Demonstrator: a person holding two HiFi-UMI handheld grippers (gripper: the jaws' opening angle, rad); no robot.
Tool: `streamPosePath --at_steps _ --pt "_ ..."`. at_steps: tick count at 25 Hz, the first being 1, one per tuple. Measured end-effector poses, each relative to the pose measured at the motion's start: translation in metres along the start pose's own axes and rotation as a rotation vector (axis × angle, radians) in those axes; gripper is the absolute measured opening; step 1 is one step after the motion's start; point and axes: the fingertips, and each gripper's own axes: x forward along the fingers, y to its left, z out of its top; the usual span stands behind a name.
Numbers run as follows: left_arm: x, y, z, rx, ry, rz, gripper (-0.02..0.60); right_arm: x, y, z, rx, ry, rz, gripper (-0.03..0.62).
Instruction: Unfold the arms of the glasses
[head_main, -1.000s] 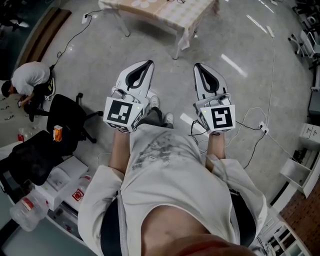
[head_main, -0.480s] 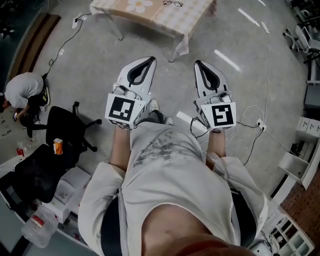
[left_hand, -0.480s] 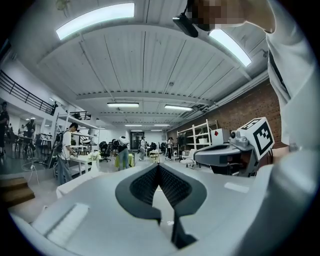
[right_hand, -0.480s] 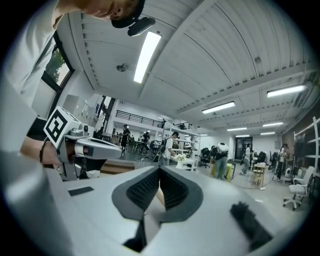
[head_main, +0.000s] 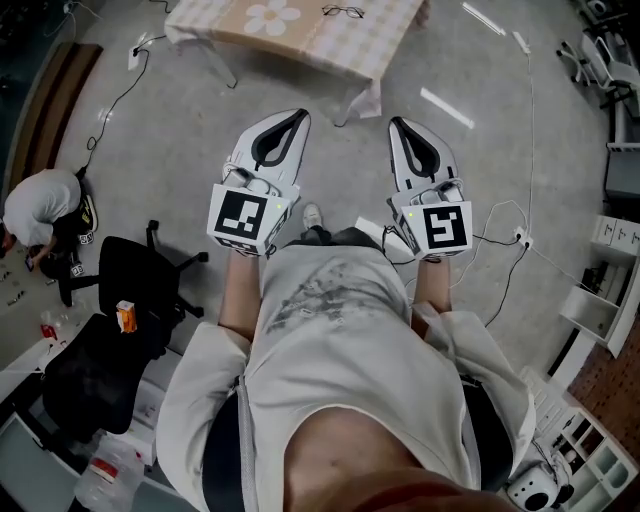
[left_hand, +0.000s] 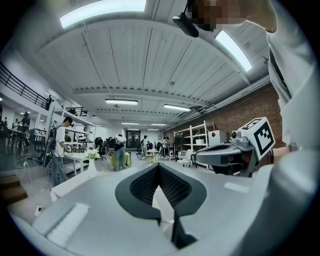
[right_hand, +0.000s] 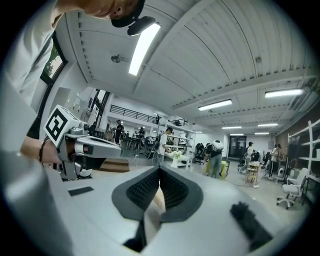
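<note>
Ahead of me, at the top of the head view, stands the low table under a beige checked cloth (head_main: 370, 45). The thin dark-framed glasses (head_main: 343, 12) lie on it, toward its right end. The white left gripper (head_main: 296, 118) and white right gripper (head_main: 397, 126) hang side by side and apart, short of the table, over the grey concrete floor (head_main: 180, 130). A black office chair (head_main: 140, 275) sits to my left, with a crouching person (head_main: 42, 205) beyond it. White shelving (head_main: 600, 330) stands at the right. What I take for a thin cable (head_main: 503, 285) lies between it and the right gripper.
</note>
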Motion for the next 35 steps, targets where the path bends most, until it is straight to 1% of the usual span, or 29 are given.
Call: streamPosePath --at_steps 9,14,26,35 --pt "0.02 0.021 -0.008 -0.032 0.013 -0.014 0.009 0.031 -0.009 -0.004 0.005 0.029 0.002 0.017" --pt "0.039 0.037 -0.01 -0.032 0.016 -0.001 0.009 0.056 -0.02 -0.008 0.0 0.037 0.027 0.017" --pt "0.105 0.086 -0.014 -0.031 0.053 0.066 0.009 0.138 -0.069 -0.019 0.019 0.016 0.115 0.017" --pt "0.155 0.102 -0.009 -0.017 0.073 0.089 0.009 0.172 -0.108 -0.023 0.027 0.016 0.151 0.017"
